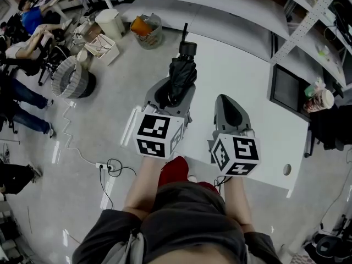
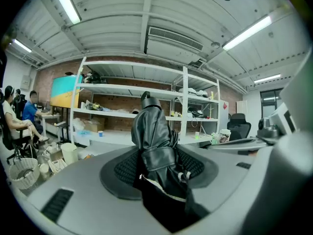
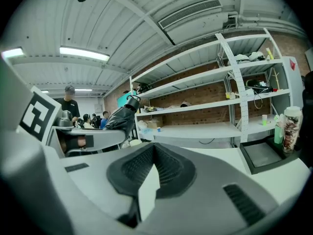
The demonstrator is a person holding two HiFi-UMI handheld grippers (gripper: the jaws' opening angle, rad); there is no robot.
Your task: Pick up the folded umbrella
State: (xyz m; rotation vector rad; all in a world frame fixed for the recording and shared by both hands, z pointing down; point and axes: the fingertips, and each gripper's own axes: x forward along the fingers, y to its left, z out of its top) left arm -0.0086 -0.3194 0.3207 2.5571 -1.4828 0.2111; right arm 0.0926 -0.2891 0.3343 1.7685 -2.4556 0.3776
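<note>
1. My forearms reach forward from the bottom of the head view, each holding tongs with a marker cube.
2. My left tongs (image 1: 171, 95) are clamped on the folded umbrella (image 1: 182, 73). Both pads press its black strapped canopy.
3. The umbrella sticks out beyond the tips, handle end away from me, over the near edge of the white table (image 1: 242, 70).
4. My right tongs (image 1: 225, 104) are just beside the left ones, over the table. The pads meet at the tips with nothing between them.
5. A dark tray (image 1: 289, 89) sits on the table's right side.
6. On the floor (image 1: 110, 125) to the left there's a mesh wastebasket (image 1: 71, 77).
7. Farther off are white shelves (image 2: 127, 89) along a brick wall and seated people (image 1: 33, 21) at the far left.
</note>
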